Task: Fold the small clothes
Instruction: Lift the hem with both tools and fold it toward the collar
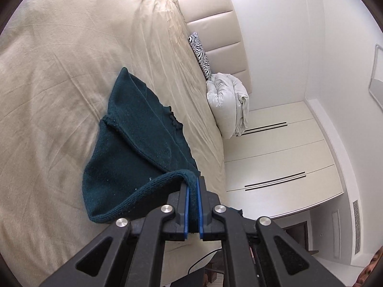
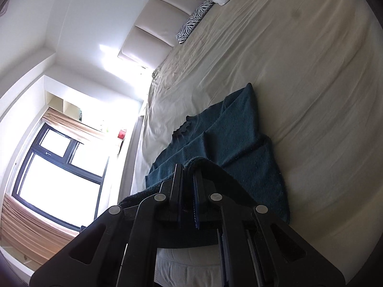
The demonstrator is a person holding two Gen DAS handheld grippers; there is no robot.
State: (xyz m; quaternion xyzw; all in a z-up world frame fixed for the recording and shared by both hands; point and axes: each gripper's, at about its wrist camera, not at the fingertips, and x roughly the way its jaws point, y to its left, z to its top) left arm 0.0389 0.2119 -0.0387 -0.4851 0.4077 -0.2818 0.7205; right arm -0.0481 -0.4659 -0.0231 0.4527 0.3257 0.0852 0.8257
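Dark teal knit sweater point(image 1: 134, 148) lies on a bed point(image 1: 47, 76) covered with a cream sheet, near the bed's edge. Most of it rests flat on the sheet, with one sleeve pointing toward the headboard point(image 1: 215, 40).

Left gripper point(image 1: 193, 181): jaws pressed together, pinching the sweater's ribbed hem between blue pads point(image 1: 187, 198). The hem edge is lifted off the sheet and curves from the jaws down to the bed.

Right gripper point(image 2: 189, 169): jaws pressed together on another bit of the sweater point(image 2: 227, 143); knit fabric bunches over the fingertips and drapes to both sides of them. That edge is also raised off the sheet point(image 2: 299, 71).

Both views are rolled sideways. The neckline with a small frilled trim shows in both, lying flat on the sheet.

At the head of the bed: a zebra-print pillow point(image 1: 199, 55) leans against the padded headboard, and a white bundled duvet point(image 1: 227, 102) sits beside it. White wardrobe doors point(image 1: 282, 148) stand beyond the bed in the left view. The right view shows a dark-framed window point(image 2: 57, 167) with a tan blind point(image 2: 69, 124), blown out by daylight.
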